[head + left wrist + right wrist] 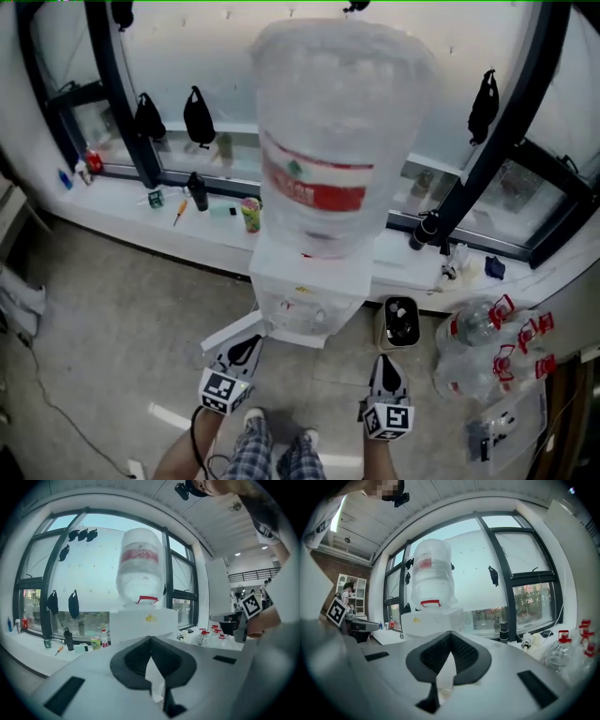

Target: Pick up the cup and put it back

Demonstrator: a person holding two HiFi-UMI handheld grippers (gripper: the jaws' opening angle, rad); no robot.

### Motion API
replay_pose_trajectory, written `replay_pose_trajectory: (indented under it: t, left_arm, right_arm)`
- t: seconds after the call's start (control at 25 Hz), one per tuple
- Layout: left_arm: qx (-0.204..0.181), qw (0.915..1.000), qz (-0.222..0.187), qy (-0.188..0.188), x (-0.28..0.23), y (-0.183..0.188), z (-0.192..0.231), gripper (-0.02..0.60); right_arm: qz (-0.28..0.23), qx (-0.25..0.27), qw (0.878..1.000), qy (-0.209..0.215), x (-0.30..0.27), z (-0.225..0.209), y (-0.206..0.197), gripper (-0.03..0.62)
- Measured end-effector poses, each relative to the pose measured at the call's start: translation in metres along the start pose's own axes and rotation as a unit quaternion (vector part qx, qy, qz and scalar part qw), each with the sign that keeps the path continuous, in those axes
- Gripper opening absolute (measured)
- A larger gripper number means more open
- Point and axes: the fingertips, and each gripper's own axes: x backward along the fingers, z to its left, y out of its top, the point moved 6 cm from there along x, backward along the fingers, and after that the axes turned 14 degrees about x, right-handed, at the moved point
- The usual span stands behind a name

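Note:
A white water dispenser with a big clear bottle on top stands against the window sill, right in front of me. My left gripper is low at its left front corner, jaws together with nothing held. My right gripper hangs to the right of the dispenser, also shut and empty. In the left gripper view the shut gripper points at the dispenser. The right gripper view shows the other gripper shut before the dispenser. I can make out no cup for certain; a small green and pink container stands on the sill.
A cream box with a dark inside sits on the floor right of the dispenser. Several empty red-capped bottles lie at the right. A black bottle and small items are on the sill. A cable trails on the floor left.

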Motion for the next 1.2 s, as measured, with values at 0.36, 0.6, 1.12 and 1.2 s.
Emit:
replay_pose_trajectory:
  t: [0.36,0.6,1.12,1.2]
  left_arm:
    - [-0.024,0.9996,-0.014,-0.005,0.036,0.131,-0.056,0.025]
    - [-0.035,0.9987,-0.034,-0.015,0.06,0.177,-0.085,0.025]
    - [-0.021,0.9977,-0.064,-0.005,0.075,0.205,-0.086,0.025]
    - [-0.021,0.9978,-0.063,-0.003,0.073,0.205,-0.083,0.025]
  right_arm:
    - [-0.03,0.004,1.0,0.001,0.04,-0.036,0.133,0.018]
    - [-0.044,0.006,0.999,-0.002,0.07,-0.039,0.179,0.018]
    - [-0.053,-0.002,0.999,-0.007,0.095,-0.046,0.199,0.018]
    - [-0.053,-0.006,0.999,-0.008,0.093,-0.048,0.198,0.018]
